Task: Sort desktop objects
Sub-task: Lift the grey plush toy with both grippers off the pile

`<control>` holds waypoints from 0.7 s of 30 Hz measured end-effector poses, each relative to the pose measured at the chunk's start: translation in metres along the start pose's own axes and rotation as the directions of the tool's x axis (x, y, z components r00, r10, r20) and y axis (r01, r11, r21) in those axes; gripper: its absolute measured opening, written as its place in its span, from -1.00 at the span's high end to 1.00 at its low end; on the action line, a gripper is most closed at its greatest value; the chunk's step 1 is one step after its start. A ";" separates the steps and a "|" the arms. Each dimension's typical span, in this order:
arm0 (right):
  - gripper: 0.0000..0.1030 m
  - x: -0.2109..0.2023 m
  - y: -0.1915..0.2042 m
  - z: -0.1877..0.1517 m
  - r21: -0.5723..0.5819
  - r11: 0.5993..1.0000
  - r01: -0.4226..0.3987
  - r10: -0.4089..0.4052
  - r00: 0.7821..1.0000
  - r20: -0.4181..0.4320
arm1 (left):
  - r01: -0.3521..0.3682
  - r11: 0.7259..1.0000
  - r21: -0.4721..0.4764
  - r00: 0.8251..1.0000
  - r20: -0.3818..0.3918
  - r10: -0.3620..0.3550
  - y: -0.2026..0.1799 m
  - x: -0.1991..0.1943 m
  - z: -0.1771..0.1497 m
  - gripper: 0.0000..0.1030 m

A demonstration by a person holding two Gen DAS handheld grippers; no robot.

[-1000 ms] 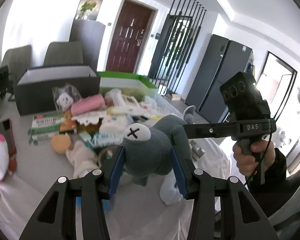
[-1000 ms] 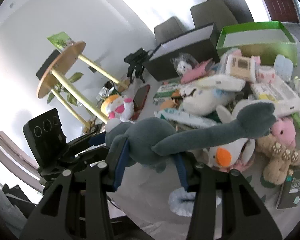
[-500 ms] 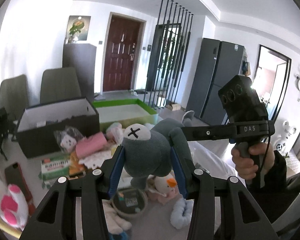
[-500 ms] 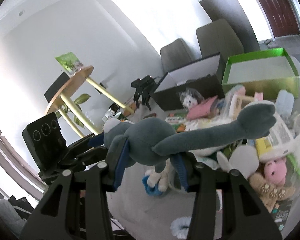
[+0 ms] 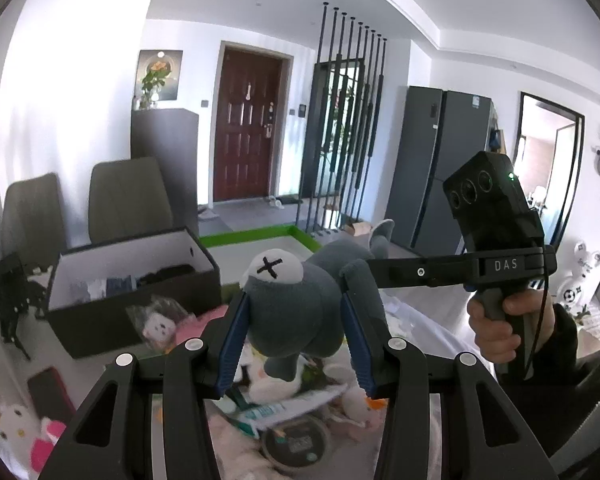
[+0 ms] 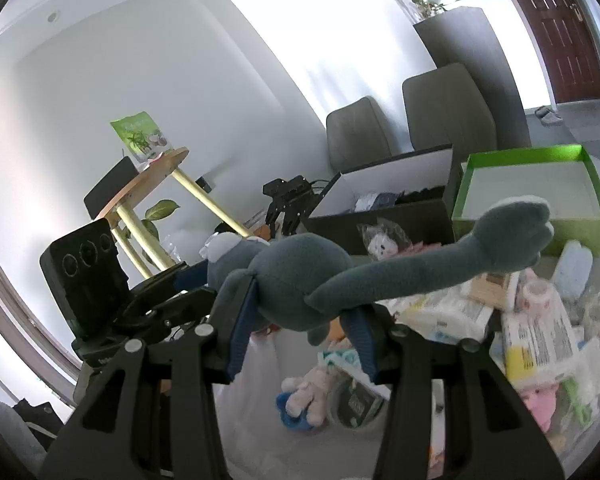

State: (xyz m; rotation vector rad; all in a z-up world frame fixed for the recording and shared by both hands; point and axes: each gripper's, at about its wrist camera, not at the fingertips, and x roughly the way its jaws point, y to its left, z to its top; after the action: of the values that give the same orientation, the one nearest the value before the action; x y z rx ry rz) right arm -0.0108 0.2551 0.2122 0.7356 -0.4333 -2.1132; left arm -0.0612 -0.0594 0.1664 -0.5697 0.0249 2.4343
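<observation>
A grey plush toy (image 5: 296,312) with a white patch marked with a black X hangs in the air above the table. My left gripper (image 5: 294,334) is shut on its body. My right gripper (image 6: 300,320) is shut on the same grey plush toy (image 6: 300,280), whose long limb stretches right toward the green box (image 6: 528,200). The right gripper's arm shows in the left wrist view (image 5: 428,272), reaching in from the right. A dark open box (image 5: 128,292) holding a few items stands behind the pile.
A heap of soft toys, packets and boxes (image 6: 532,320) covers the table below. A round dark tin (image 5: 296,444) lies under the plush. A white-and-pink plush (image 5: 16,432) and a dark phone (image 5: 48,396) lie at the left. Two chairs (image 5: 128,200) stand behind.
Both grippers have lifted the grey plush well above the table, and the pile now sits lower in both views. Both stay shut on it.
</observation>
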 end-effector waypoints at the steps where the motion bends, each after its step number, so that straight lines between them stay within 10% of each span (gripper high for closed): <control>1: 0.11 0.002 0.000 0.004 -0.003 1.000 0.000 0.000 1.000 0.005 | -0.001 1.000 0.001 1.000 0.005 0.001 0.003 0.001 0.004 0.10; 21: 0.10 0.033 -0.003 0.063 -0.037 0.999 -0.001 0.004 0.998 0.063 | -0.016 1.000 0.018 0.995 0.095 0.015 0.056 0.020 0.053 0.10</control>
State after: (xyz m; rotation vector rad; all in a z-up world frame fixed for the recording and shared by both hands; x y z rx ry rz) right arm -0.0686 0.2331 0.2481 0.6483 -0.4277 -2.1410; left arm -0.1284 -0.0846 0.1994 -0.4465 0.0122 2.4709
